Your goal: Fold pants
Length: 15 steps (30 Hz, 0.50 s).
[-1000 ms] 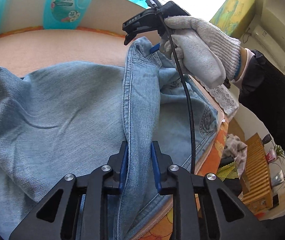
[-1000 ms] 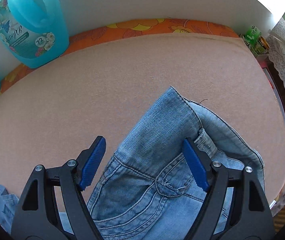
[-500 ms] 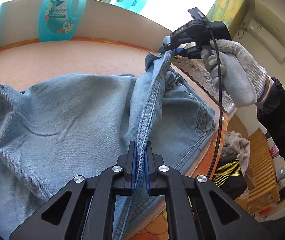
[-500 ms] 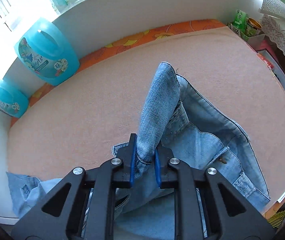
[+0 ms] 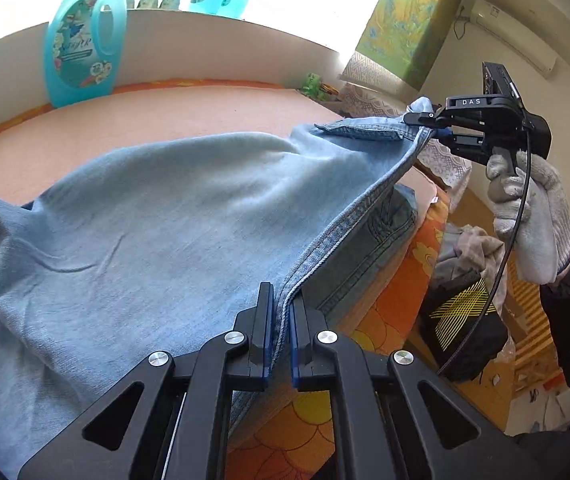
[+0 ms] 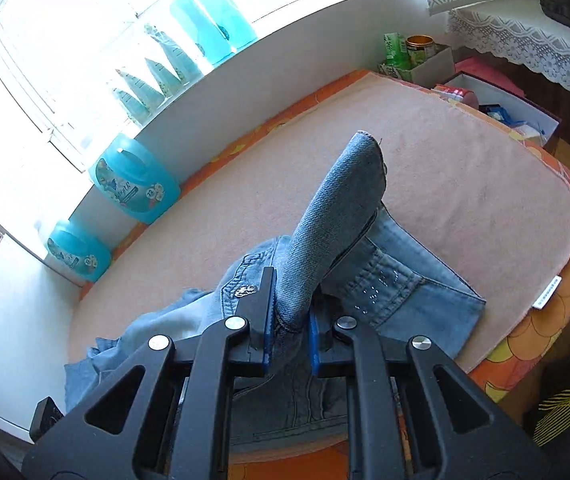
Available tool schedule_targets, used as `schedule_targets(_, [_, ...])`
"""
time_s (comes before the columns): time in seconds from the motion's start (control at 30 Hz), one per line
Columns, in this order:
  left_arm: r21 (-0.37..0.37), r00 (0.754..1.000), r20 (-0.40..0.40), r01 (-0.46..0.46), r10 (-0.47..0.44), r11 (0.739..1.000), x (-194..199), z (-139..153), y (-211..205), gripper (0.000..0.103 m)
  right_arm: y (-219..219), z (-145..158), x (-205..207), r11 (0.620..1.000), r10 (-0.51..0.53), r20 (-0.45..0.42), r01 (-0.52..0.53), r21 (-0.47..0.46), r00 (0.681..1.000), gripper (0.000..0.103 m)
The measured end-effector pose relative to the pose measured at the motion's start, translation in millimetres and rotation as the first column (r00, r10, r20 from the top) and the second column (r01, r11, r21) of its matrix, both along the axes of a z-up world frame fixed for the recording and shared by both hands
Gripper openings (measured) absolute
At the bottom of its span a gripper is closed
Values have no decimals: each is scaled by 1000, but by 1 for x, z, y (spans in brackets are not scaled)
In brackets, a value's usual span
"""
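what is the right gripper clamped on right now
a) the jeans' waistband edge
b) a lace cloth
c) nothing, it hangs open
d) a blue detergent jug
a: the right gripper is shut on a fold of the jeans, and from the left wrist view it holds the waistband end lifted off the table.

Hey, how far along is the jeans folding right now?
Early. Done: both tongs have a grip. The left tongs are shut on the jeans along a side seam, and the right tongs are shut on a bunched end of the waistband. In hand: that edge is lifted taut between them above the pink blanket. Left: laying it over and every further fold; no neat fold shows.
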<state>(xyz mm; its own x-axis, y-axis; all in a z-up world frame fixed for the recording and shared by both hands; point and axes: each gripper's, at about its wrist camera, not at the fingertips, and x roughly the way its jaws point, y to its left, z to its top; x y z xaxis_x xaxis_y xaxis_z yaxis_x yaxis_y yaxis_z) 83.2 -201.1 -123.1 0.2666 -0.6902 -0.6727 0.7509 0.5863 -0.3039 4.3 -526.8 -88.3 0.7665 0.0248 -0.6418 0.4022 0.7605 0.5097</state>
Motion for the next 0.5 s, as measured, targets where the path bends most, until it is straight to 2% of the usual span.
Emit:
schedule_targets(0.2, [76, 999, 17, 41, -43, 996, -11, -9, -9, 5, -14, -62, -34, 993, -59, 23, 57, 104, 998, 14])
schedule_targets(0.27, [95, 999, 22, 47, -49, 994, -13, -9, -10, 5, -14, -72, -41, 990, -67, 34, 62, 129, 997, 14])
schedule_targets(0.33, [106, 998, 26, 47, -50, 993, -13, -8, -8, 5, -10, -75, -46, 992, -57, 37, 52, 112, 998, 14])
schedule_targets(0.4, [113, 998, 26, 49, -52, 992, -12, -6, -9, 5, -10, -76, -49, 993, -50, 12, 49, 105, 999, 19])
schedule_targets(0.47, [120, 998, 28, 50, -54, 991, -12, -6, -8, 5, -16, -79, -56, 990, -72, -23, 74, 120, 997, 29])
schedule_targets(0.5, [125, 998, 30, 51, -56, 991, -14, -7, -10, 5, -22, -80, -64, 986, -102, -25, 104, 131, 995, 39])
